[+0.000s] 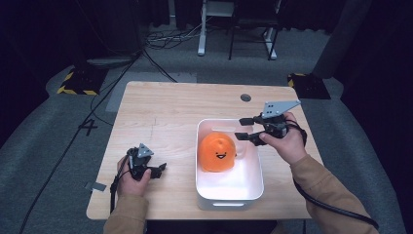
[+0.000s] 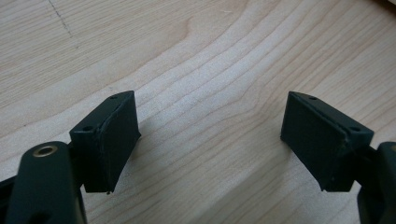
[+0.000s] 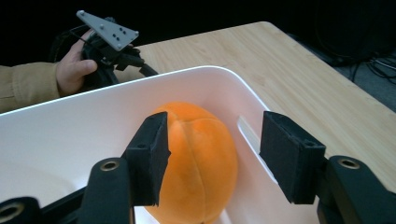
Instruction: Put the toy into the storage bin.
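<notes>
While my right gripper hangs wide and empty over the white bin, the orange plush lies just below, nearer it than my open left gripper.

**Tan sleeves, black grippers with grey plates**

The person wears tan sleeves on both forearms. Each hand carries a black two-jaw gripper. The left gripper and the right gripper each have a grey three-cornered plate on top, with small dark holes. The jaws end in flat black rectangular pads fixed with small screws; brass-coloured rings sit at the joints. A thick black cable trails from each gripper.
</notes>
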### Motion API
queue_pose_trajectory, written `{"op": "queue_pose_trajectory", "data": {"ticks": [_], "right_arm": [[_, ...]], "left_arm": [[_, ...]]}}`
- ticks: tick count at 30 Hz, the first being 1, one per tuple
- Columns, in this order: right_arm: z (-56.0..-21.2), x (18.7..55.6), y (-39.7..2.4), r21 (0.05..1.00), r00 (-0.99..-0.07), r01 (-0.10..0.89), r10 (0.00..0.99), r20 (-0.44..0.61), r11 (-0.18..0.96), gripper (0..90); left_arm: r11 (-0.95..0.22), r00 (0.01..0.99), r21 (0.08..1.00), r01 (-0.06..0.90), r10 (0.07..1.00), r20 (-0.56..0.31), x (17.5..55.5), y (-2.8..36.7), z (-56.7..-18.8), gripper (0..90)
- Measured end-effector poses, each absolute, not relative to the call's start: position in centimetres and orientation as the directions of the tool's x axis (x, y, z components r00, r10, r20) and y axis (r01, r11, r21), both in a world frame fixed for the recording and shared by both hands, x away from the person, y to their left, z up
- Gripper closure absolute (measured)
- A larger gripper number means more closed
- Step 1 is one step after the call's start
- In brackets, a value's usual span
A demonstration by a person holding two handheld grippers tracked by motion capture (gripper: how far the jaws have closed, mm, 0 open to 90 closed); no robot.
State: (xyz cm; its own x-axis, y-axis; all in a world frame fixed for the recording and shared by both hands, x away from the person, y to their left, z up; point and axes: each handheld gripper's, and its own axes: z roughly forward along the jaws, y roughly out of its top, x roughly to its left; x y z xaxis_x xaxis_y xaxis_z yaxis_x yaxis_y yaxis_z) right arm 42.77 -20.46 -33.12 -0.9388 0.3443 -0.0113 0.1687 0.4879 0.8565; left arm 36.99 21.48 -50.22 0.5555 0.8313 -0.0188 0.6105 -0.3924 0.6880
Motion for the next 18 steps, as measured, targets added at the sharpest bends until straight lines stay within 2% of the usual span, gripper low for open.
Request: {"op": "queue_pose_trajectory", "data": {"ticks": [18], "right_arm": [[-33.4, 42.8, -27.5, 0.863, -0.861, 0.251, 0.508, -0.007, 0.438, 40.1]], "left_arm": [[-0.392, 0.556, 0.688, 0.611, 0.831, -0.019, 37.0, 21.5, -50.2, 19.6]]}}
